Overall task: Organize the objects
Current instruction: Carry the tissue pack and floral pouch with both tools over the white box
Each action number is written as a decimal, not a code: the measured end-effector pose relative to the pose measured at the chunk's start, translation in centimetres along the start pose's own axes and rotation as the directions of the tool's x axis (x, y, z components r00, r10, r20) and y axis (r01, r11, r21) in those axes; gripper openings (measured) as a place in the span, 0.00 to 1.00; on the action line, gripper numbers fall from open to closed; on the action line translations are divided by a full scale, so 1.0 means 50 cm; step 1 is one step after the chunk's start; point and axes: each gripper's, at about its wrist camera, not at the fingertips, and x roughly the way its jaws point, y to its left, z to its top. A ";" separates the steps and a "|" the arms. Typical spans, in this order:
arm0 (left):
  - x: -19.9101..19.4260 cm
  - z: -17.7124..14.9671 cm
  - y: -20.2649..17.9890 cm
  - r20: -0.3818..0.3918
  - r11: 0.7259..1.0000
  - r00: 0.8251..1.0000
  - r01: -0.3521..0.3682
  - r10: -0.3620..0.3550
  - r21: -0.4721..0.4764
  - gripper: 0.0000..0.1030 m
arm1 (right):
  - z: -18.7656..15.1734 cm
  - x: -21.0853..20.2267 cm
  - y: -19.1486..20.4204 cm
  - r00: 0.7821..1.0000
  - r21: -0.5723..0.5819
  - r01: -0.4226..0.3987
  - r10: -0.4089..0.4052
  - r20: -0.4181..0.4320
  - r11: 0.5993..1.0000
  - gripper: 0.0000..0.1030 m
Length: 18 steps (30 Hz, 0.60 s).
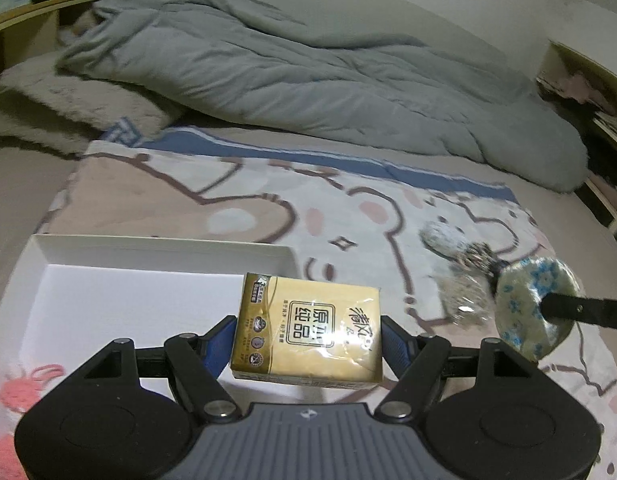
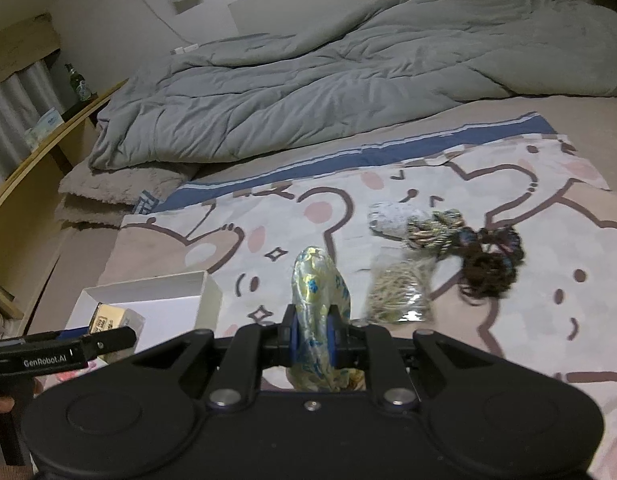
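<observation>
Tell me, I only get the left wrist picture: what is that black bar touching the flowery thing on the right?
Observer: That bar is one finger of the right gripper. Its two fingers are shut on the pouch, one on each side.
Operator: Does the pouch hide anything from me?
Observer: Yes. A dark tangled bundle, perhaps hair ties, lies on the sheet behind it.
Operator: And my gold pack, is it over the box?
Observer: In the right wrist view, the pack sits within the outline of the box. I cannot tell whether it touches the bottom.
</observation>
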 end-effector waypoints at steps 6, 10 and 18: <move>-0.012 0.008 0.079 0.018 0.998 0.999 -0.047 0.048 -0.050 0.72 | 0.004 0.024 0.048 0.999 -0.024 -0.040 0.040 -0.007 0.999 0.14; -0.014 0.008 0.127 0.022 0.994 0.997 -0.073 0.075 -0.076 0.73 | 0.005 0.031 0.083 0.997 -0.056 -0.077 0.077 -0.009 0.995 0.14; -0.015 0.004 0.219 0.053 0.990 0.993 -0.101 0.106 -0.096 0.73 | 0.017 0.042 0.157 0.987 -0.110 -0.162 0.163 0.000 0.981 0.14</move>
